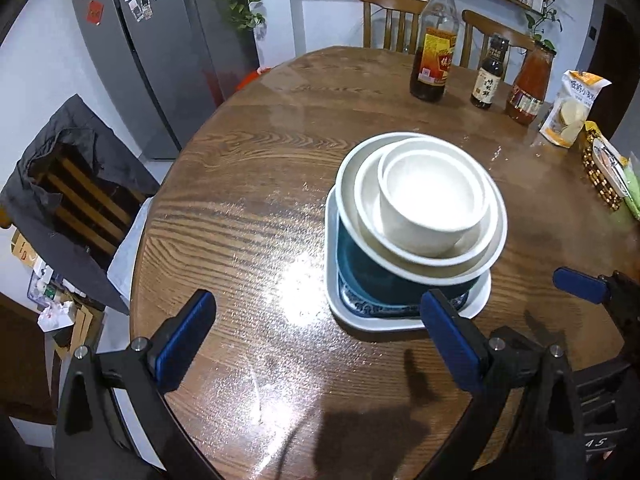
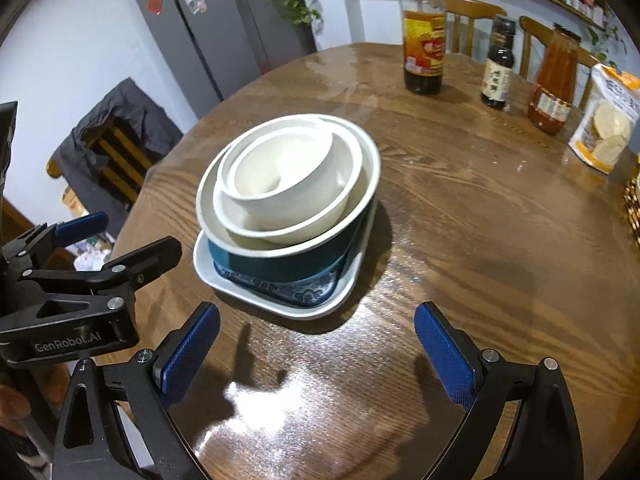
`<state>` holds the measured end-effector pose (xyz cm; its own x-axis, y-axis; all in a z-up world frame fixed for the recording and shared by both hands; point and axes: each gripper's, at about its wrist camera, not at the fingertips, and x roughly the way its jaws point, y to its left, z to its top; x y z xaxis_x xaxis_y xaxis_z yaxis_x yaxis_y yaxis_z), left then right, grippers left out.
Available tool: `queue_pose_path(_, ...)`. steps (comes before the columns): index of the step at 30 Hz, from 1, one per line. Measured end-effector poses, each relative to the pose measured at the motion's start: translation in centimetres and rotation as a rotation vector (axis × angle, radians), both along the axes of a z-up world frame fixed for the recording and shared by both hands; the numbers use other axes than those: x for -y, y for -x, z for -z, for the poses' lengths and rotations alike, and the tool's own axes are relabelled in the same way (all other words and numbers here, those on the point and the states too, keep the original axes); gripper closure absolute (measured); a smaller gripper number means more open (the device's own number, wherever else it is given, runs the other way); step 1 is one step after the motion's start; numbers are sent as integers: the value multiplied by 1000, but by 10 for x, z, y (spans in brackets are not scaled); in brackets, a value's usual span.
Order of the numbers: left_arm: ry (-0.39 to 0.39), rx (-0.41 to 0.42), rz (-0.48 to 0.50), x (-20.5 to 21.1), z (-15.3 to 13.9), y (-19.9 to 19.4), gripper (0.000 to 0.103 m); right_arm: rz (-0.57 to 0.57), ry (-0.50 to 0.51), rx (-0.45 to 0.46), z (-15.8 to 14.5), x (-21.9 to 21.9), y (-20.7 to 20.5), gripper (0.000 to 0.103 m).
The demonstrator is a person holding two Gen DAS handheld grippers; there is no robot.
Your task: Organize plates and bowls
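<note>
Both claws, left claw and right claw, gape empty near stacked bowls; only right view shows left claw's side.

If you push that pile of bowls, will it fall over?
Probably it wobbles: the nested bowls sit tilted on the white plate. The glossy table looks slippery, so the pile may slide. They look ceramic, likely heavy and breakable.

Dim indoor light, overhead glare on glossy table, soft shadows, fisheye-curved dark edges
</note>
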<state>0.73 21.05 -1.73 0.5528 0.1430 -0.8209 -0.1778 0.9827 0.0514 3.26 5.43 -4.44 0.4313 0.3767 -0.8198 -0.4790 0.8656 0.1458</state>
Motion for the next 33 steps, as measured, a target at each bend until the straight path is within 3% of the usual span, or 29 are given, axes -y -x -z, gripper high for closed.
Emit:
queue_pose_path(10,-24,14,-38,-5,3,3,1,-31,24,-2,2,-11,0,5)
queue_pose_path(33,-54,8,-20,-8,9,2,1,-11,54,-15,9,-18,-1,5)
